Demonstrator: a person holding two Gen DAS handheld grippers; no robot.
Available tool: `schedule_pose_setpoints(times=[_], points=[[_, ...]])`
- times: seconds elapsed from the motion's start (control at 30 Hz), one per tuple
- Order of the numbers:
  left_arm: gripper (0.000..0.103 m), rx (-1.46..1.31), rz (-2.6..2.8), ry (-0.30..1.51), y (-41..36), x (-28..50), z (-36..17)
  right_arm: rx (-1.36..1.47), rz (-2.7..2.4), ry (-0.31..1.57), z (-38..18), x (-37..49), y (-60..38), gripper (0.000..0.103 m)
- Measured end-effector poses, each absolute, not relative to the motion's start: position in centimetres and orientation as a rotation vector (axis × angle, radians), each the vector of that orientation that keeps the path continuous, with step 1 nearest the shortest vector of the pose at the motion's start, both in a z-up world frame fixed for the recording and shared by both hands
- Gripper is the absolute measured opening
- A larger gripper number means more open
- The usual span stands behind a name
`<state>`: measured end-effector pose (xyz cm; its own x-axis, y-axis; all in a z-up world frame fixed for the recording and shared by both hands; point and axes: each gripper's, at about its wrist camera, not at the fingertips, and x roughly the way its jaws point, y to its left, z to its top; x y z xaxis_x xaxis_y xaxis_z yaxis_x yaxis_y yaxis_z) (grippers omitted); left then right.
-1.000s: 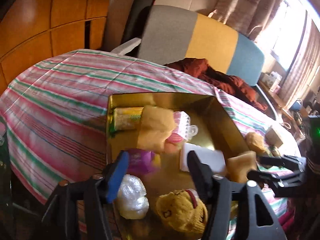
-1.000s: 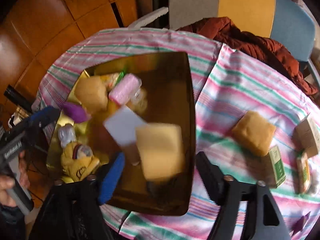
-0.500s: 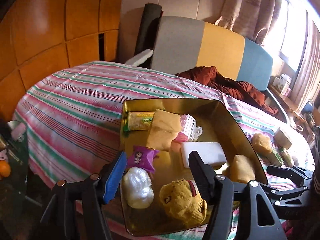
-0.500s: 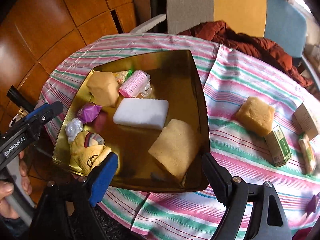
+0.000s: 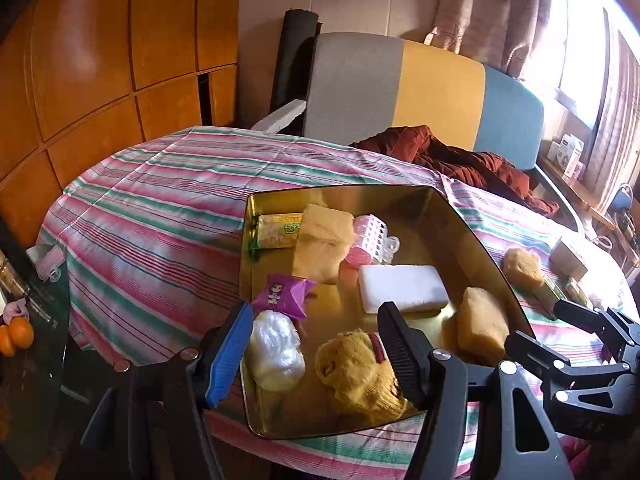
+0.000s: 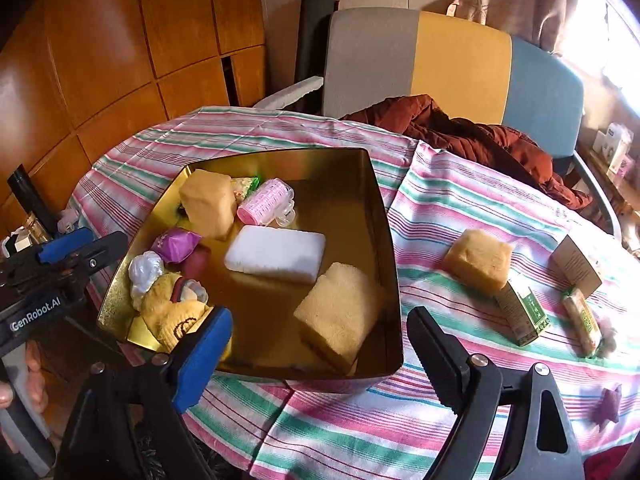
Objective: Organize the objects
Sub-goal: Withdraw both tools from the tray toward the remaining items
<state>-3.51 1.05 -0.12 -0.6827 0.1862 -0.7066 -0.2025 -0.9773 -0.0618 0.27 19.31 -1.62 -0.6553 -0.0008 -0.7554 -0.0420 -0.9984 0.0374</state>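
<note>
A gold tray (image 6: 384,216) stands on the striped tablecloth. In it lie a yellow sponge (image 6: 340,312) at the near right corner, a white sponge (image 6: 276,254), a second yellow sponge (image 6: 208,204), a pink roller (image 6: 266,202), a purple packet (image 6: 174,244), a white plastic wad (image 6: 144,270) and a yellow plush (image 6: 172,316). My right gripper (image 6: 320,316) hovers above the tray's near edge; its jaws are opening and grip nothing. My left gripper (image 5: 312,320) hangs open over the tray's (image 5: 472,232) near left side, above the plush (image 5: 356,368), holding nothing.
On the cloth right of the tray lie another yellow sponge (image 6: 478,260), a green box (image 6: 524,312), a snack bar (image 6: 582,320), a cardboard box (image 6: 576,264) and a purple star (image 6: 608,404). A red jacket (image 6: 472,136) is draped over the chair behind the table.
The yellow sponge that was between the right jaws now lies in the tray. The right jaws have spread wider. Both grippers have drawn back from the tray.
</note>
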Motion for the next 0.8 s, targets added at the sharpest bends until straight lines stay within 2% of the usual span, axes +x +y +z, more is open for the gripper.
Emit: schedule_pose_setpoints(times=[0.63,0.8], points=[[0.066,-1.096,2.632,0.177,4.5,-2.0,0.2,-1.195,2.779,0.187,-1.2,1.9,23.7,0.090],[0.066,-1.090,2.607,0.149,4.7,-2.0,0.4,-1.181,2.710,0.240,-1.5,2.6,27.1,0.090]])
